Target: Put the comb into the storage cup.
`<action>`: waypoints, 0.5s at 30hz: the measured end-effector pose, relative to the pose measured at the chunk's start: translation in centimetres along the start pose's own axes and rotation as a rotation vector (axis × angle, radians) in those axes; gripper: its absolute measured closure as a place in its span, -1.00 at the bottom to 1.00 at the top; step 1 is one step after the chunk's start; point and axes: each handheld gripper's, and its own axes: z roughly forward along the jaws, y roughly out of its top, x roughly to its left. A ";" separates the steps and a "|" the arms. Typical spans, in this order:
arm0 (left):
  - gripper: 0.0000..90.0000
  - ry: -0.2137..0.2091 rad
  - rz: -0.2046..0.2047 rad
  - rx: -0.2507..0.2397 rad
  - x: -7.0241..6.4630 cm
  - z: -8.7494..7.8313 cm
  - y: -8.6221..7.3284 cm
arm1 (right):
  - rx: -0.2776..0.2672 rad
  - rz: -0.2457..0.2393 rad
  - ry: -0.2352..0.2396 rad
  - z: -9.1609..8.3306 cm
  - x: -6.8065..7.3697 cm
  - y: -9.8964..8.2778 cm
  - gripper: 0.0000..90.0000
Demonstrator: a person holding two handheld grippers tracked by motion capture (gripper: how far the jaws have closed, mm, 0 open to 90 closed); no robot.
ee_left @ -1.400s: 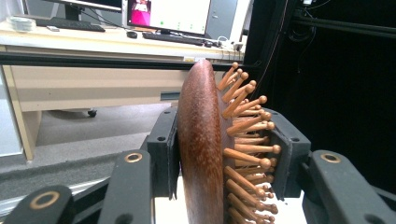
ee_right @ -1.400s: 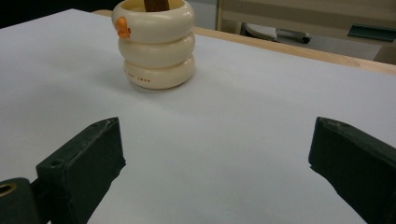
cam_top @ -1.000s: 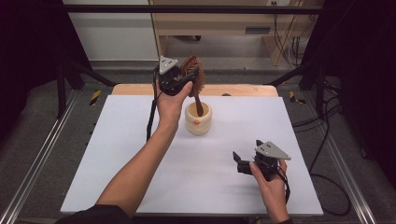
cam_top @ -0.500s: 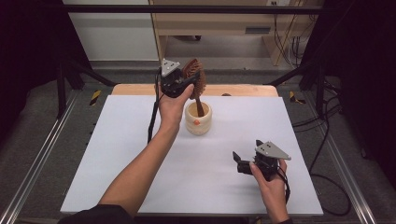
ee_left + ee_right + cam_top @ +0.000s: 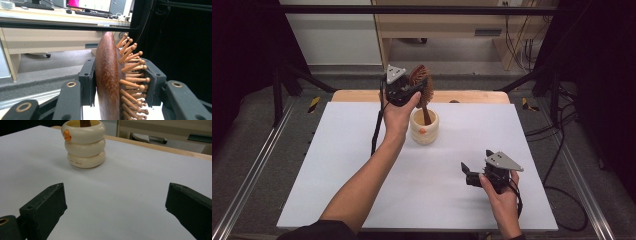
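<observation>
A dark wooden hairbrush [image 5: 421,80] with peg bristles stands upright, its handle down inside a cream ringed cup [image 5: 424,127] at the back middle of the white table. My left gripper [image 5: 418,88] is shut on the brush head above the cup. In the left gripper view one pad presses the smooth back of the brush [image 5: 107,80] and the other meets the bristle tips. My right gripper [image 5: 466,172] rests low at the front right, open, with nothing between its jaws. In the right gripper view the cup [image 5: 85,143] stands ahead, apart from the gripper [image 5: 115,205], with the brush handle [image 5: 85,122] in it.
The white sheet [image 5: 337,175] covers the table, and a wooden strip [image 5: 472,96] shows along its far edge. Metal rails [image 5: 257,165] run along both sides. A cabinet and cables stand beyond the table.
</observation>
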 end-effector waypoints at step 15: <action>0.16 0.011 -0.003 0.008 0.2 0.1 -0.4 | -0.002 -0.012 0.008 0.0 0.1 0.0 -0.92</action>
